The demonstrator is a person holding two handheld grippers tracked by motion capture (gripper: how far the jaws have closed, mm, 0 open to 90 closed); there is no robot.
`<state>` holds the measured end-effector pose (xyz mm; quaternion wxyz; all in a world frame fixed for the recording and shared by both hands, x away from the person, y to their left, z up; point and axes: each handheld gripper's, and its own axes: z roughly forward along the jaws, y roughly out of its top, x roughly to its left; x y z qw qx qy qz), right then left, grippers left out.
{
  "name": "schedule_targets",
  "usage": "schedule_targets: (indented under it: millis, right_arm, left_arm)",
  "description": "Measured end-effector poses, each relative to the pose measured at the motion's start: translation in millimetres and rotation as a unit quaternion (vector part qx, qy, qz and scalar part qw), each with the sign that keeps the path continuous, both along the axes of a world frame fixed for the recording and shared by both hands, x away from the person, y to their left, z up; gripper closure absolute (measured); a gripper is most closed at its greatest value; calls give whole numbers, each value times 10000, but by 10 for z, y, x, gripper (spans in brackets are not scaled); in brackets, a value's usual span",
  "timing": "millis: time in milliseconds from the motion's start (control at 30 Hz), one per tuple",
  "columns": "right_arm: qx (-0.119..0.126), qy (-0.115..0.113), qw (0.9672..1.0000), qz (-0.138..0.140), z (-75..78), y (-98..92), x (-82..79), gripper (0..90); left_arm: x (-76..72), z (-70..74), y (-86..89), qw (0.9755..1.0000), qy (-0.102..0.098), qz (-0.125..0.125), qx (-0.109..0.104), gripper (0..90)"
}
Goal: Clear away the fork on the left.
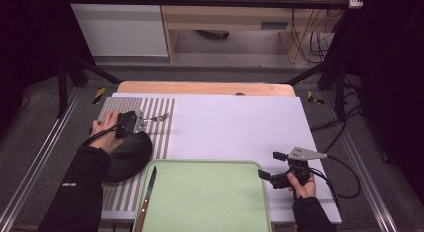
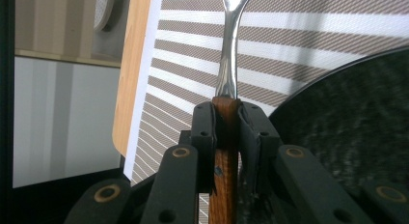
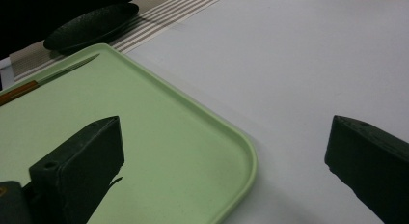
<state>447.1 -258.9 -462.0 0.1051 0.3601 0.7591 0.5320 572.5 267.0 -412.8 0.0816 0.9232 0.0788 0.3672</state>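
My left gripper [image 1: 141, 124] is shut on a fork [image 1: 159, 117] with a wooden handle [image 2: 225, 151] and a steel neck [image 2: 228, 55]. It holds the fork above the striped placemat [image 1: 162, 134], tines pointing right, just beyond a black plate [image 1: 127, 157]. In the left gripper view the jaws clamp the handle from both sides, with the plate [image 2: 347, 127] at the right. My right gripper [image 1: 269, 166] stands open at the light green tray's [image 1: 210, 202] right edge, nothing between its jaws. A wooden-handled knife [image 1: 148, 197] lies along the tray's left side, its blade [image 3: 72, 68] showing far off in the right gripper view.
A white sheet [image 1: 235, 127] covers most of the wooden table [image 1: 205, 87]. The tray's rounded corner [image 3: 243, 151] lies between my right jaws. Black frame posts and cables stand on the floor around the table.
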Motion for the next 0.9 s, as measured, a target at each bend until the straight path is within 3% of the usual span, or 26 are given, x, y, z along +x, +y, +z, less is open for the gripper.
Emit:
schedule_targets:
  millis: [100, 600, 900]
  right_arm:
    - [-21, 3, 10000, 8, -4, 2, 4, 8]
    - [-22, -5, 10000, 12, -1, 0, 1, 8]
    - [-25, 1, 10000, 8, -3, 4, 0, 7]
  left_arm:
    - [-69, 8, -29, 9998, 11, 171, -85, 766]
    - [-332, 98, -165, 9986, 79, 432, -289, 766]
    - [-500, 165, -303, 9966, 154, 655, -483, 765]
